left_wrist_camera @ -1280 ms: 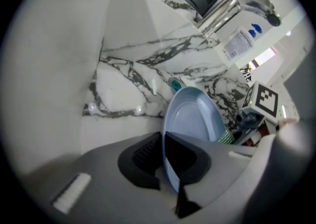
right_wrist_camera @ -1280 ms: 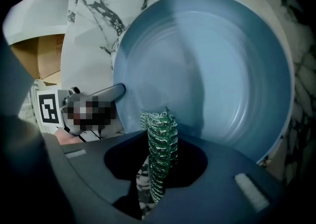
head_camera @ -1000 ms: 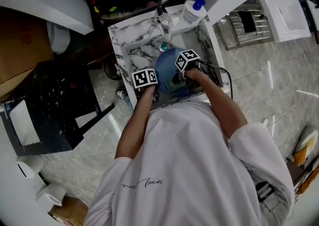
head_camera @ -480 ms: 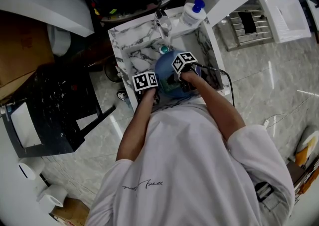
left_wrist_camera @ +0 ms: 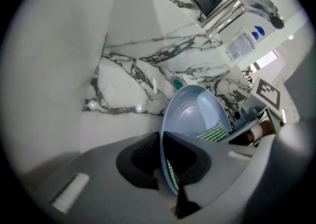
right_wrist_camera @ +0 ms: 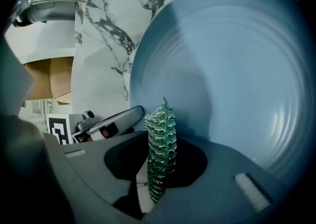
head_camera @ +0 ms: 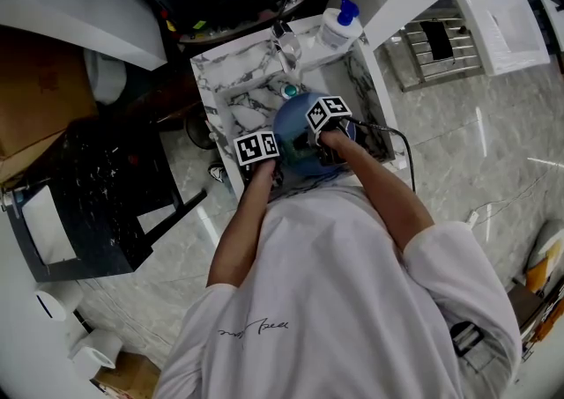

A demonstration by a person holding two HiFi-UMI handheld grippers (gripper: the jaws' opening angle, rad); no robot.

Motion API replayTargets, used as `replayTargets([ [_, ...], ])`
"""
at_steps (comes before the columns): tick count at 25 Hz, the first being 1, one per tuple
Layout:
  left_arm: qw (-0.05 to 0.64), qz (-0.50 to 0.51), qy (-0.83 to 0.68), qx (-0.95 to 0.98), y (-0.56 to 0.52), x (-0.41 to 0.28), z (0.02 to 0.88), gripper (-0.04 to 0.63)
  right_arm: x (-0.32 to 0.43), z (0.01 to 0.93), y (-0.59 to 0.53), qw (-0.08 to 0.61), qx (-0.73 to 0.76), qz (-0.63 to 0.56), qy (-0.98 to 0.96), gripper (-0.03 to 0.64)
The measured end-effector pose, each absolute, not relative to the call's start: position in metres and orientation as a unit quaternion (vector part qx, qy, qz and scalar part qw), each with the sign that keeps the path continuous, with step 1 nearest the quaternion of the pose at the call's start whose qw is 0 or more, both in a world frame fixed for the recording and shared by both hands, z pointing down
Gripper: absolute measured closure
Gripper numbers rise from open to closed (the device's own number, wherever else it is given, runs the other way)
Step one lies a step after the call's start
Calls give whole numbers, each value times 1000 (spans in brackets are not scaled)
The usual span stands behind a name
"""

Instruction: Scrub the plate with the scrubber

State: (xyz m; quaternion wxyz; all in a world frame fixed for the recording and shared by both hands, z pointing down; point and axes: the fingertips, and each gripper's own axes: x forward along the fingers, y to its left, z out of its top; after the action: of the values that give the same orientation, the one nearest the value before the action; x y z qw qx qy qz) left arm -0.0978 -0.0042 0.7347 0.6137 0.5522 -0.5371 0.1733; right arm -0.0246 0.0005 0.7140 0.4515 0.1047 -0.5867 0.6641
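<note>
1. The blue plate (right_wrist_camera: 232,69) stands tilted on its edge over the marble-patterned sink (head_camera: 220,71), its ridged face turned toward my right side.
2. The green scrubber (right_wrist_camera: 160,129) lies against that face, low on the plate and close to the rim nearest me.
3. My right gripper (right_wrist_camera: 160,161) has its jaws closed on the scrubber, which stands edge-on between the two dark pads and pokes out past them to the plate.
4. My left gripper (left_wrist_camera: 163,156) has its jaws closed down on the plate's lower rim, one pad on the front of the plate and one on the back, so it carries the plate.
5. In the head view the two grippers sit close together over the near half of the sink, with the plate between their marker cubes.
6. Behind the plate, a small teal drain fitting (left_wrist_camera: 177,83) shows on the sink floor.
7. The chrome faucet (left_wrist_camera: 232,10) arches over the far edge of the sink.
8. A white bottle with a blue cap (head_camera: 337,23) stands just beside the faucet, on the sink's far right corner.
9. My white shirt (head_camera: 335,300) fills the lower part of the head view.
</note>
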Motion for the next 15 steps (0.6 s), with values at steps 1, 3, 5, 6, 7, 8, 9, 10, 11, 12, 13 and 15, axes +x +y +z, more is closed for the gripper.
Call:
replayTargets([
  [1, 614, 173, -537, 553, -4, -97, 735, 523, -24, 714, -1, 447, 107, 666, -587, 543],
  [3, 614, 173, -536, 552, -4, -97, 734, 523, -23, 713, -3, 440, 112, 669, -588, 545],
  [5, 614, 174, -536, 552, -3, -97, 734, 523, -22, 712, -6, 433, 117, 672, -589, 545],
  [6, 615, 174, -536, 552, -3, -97, 734, 523, -21, 711, -8, 429, 119, 673, -590, 545],
  [7, 615, 173, -536, 552, -3, -97, 734, 523, -20, 711, -9, 427, 121, 673, -592, 545],
  [8, 615, 173, -536, 552, -3, -97, 734, 523, -19, 710, -11, 424, 123, 673, -593, 545],
  [9, 615, 173, -536, 552, -3, -97, 734, 523, -19, 710, -13, 422, 125, 672, -595, 545],
  [10, 615, 173, -536, 552, -3, -97, 734, 524, -18, 709, -15, 420, 127, 672, -596, 545],
  [11, 615, 174, -536, 552, -3, -97, 734, 523, -18, 709, -17, 417, 129, 672, -598, 545],
  [12, 614, 174, -536, 552, -3, -97, 734, 523, -17, 708, -18, 414, 131, 673, -599, 545],
  [13, 614, 174, -536, 553, -3, -97, 734, 523, -16, 708, -20, 412, 134, 674, -599, 545],
  [15, 614, 174, -536, 552, -2, -97, 734, 523, -15, 705, -23, 406, 138, 675, -600, 546],
])
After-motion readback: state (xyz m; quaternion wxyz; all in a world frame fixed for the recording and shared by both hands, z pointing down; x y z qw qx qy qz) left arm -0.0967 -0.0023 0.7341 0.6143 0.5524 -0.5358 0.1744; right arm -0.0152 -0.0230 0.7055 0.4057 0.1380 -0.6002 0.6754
